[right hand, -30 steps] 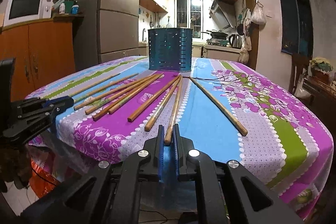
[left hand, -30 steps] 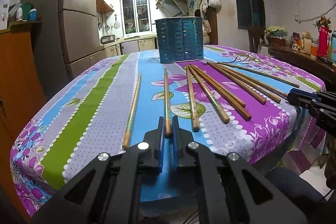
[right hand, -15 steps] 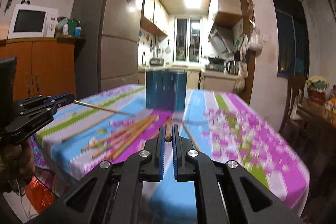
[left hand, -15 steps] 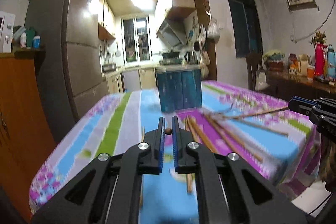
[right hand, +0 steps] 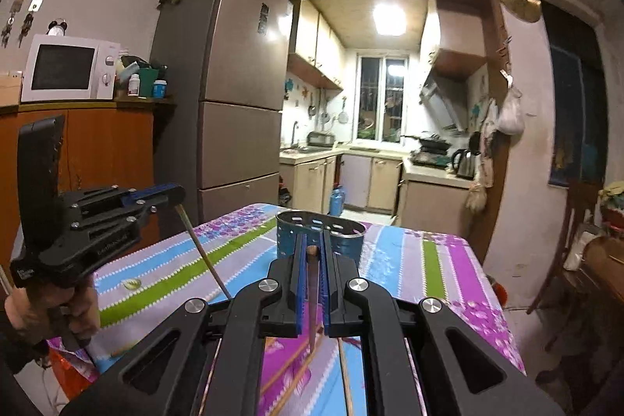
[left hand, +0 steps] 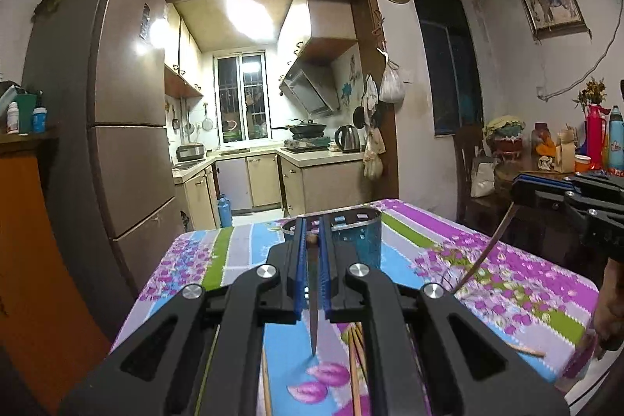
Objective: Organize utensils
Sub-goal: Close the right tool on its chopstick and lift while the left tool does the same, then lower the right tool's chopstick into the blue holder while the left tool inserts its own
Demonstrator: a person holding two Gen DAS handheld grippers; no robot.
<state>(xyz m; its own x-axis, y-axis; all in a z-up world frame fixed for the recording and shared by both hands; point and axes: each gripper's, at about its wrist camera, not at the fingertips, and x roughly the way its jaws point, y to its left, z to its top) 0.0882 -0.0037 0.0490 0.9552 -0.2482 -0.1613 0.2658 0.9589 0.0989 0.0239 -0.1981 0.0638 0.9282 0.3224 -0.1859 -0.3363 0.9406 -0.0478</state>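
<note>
Writing is scarce: faint pale lettering runs along the side of the left gripper (right hand: 173, 195) in the right wrist view, too blurred to read, and the bottles on the cabinet carry labels too small to make out.

Two grippers are raised above the table (left hand: 526, 279), each clamped on one chopstick. The left gripper's own camera shows its jaws pinching a chopstick (left hand: 313, 303) near the butt end, the thin tip hanging down toward the cloth. The right gripper (right hand: 312, 252) grips its chopstick (right hand: 312, 299) the same way, tip down.

One holder (right hand: 319, 234), a blue perforated can, stands upright on the flowered cloth, just ahead of both sets of fingers. From the right wrist view the left gripper sits well to the side of the holder, its chopstick slanting down.

More chopsticks (left hand: 357, 349) lie loose on the cloth below the grippers; about four show in part, the rest hidden by the gripper bodies, so the full count cannot be told.

One microwave (right hand: 68, 67) sits on the orange cabinet.
</note>
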